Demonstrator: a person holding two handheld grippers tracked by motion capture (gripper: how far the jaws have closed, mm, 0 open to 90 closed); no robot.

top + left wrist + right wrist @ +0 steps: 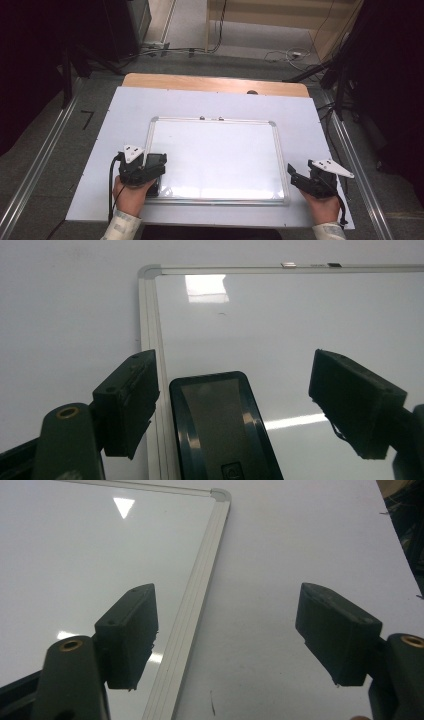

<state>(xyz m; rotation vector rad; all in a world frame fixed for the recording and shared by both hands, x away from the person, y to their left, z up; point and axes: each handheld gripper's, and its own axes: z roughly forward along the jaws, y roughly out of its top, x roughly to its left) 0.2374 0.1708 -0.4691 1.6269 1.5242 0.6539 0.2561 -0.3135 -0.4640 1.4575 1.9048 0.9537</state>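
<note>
Two grippers spread, nothing pinched: left gripper (pixel 232 410) straddles black rectangular eraser (pixel 220 430) lying lengthwise between its jaws on white metal-framed whiteboard (pixel 220 150); right gripper (pixel 227 640) hovers over the whiteboard's far edge.

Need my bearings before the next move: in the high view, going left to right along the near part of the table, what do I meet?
Left hand-held gripper → black eraser on the whiteboard's left edge → whiteboard → right hand-held gripper.
</note>
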